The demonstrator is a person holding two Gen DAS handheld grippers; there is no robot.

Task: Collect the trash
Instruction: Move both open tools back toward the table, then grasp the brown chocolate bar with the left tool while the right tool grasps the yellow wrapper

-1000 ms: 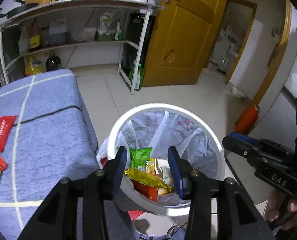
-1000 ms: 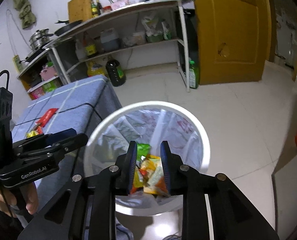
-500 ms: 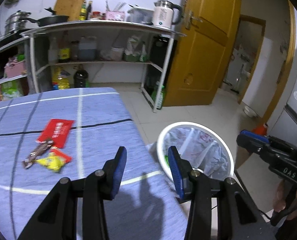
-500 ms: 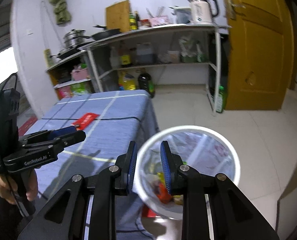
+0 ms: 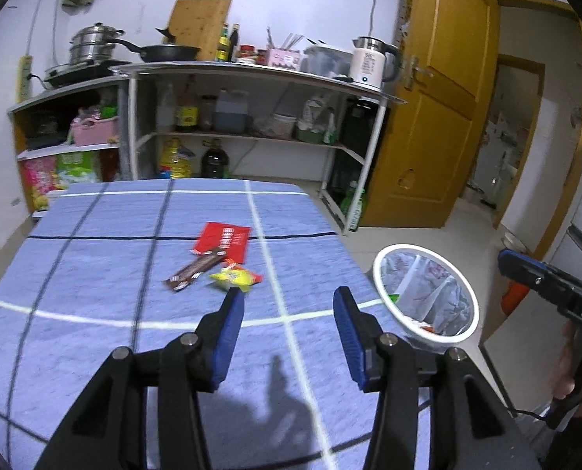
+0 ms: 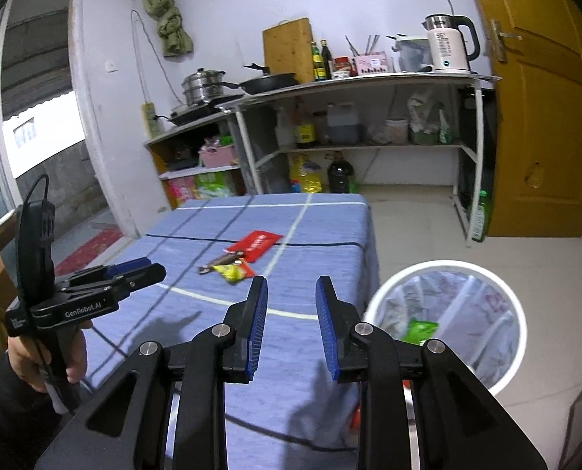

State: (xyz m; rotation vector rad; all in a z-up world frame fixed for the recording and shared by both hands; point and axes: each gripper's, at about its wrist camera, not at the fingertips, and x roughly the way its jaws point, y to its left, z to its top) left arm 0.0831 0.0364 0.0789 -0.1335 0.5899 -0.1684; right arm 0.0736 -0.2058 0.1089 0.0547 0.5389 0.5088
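Both tools have swung off the white bin point(image 5: 426, 291) and now face the blue-clothed table point(image 5: 95, 293). Left tool point(image 5: 289, 305): a second ago over the bin's mouth, now above the table; jaws have just been opening, nothing between them. Right tool point(image 6: 291, 293): likewise off the bin, empty, jaws slightly wider. Bin now sits right of the table in both views.

Cool, dim indoor light, soft shadows on the tablecloth point(image 5: 95, 274), slight motion blur, bowed fisheye edges.
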